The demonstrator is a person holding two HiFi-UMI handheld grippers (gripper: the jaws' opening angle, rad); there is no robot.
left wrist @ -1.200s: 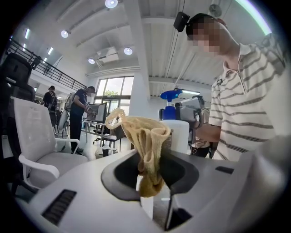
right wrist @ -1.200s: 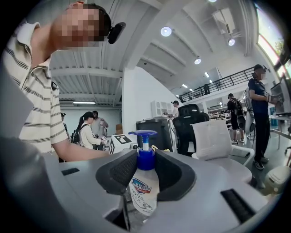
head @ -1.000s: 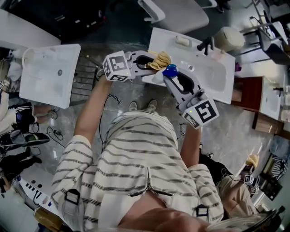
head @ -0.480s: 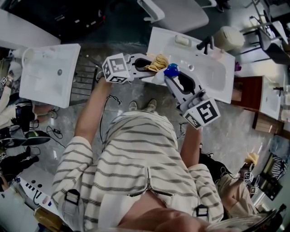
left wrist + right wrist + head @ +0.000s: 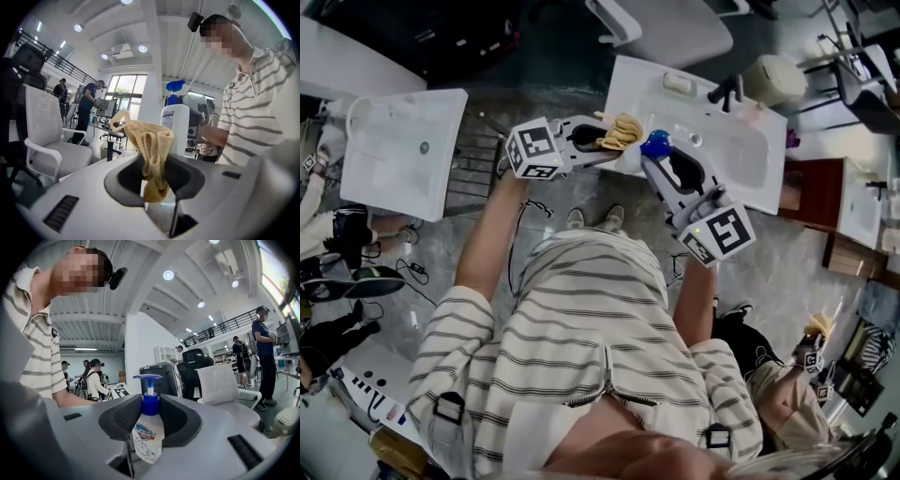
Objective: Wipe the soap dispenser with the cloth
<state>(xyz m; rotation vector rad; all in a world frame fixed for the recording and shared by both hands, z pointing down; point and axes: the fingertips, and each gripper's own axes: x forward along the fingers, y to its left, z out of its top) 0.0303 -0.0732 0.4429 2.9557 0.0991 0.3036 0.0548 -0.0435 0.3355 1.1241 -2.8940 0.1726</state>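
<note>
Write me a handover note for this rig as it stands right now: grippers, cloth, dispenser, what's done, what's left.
Left hand-held gripper: shut on the cloth, a yellow bunch sticking up out of the jaws.
Right hand-held gripper: shut on the soap dispenser, gripped at the white body, blue pump up.
Both are held in the air in front of the person, by the white washbasin. The cloth is close beside the dispenser's pump; contact is unclear.
Done: both things picked up. How much has been wiped does not show.
Left: rub the cloth over body and pump.
</note>
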